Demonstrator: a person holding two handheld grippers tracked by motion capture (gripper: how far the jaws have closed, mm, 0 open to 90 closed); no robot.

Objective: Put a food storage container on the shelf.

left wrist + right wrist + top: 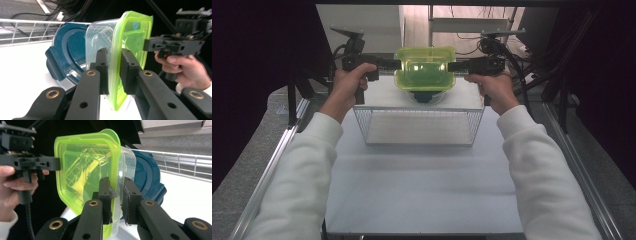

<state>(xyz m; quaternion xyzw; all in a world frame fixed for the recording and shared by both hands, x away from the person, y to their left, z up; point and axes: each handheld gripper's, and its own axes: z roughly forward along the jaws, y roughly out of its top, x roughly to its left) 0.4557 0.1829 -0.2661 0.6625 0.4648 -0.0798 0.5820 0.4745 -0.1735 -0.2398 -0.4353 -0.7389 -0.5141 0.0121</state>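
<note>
A clear plastic container (425,68) with a neon yellow-green lid (132,35) hangs in the air behind the wire basket, held from both sides. My left gripper (399,64) is shut on its left rim, jaws pinching the lid edge (114,58). On the opposite rim my right gripper (451,66) is shut as well (117,187). The lid (85,170) faces away from the table in both gripper views. Just below and behind it sits a second container with a dark blue lid (423,95), also seen close by (67,50) (147,177).
A white wire basket (419,109) stands on the white table in front of the containers, with nothing inside. Its bars show behind the blue lid (25,30) (180,162). Metal rails edge the table on both sides. Cables and dark frame posts crowd the back.
</note>
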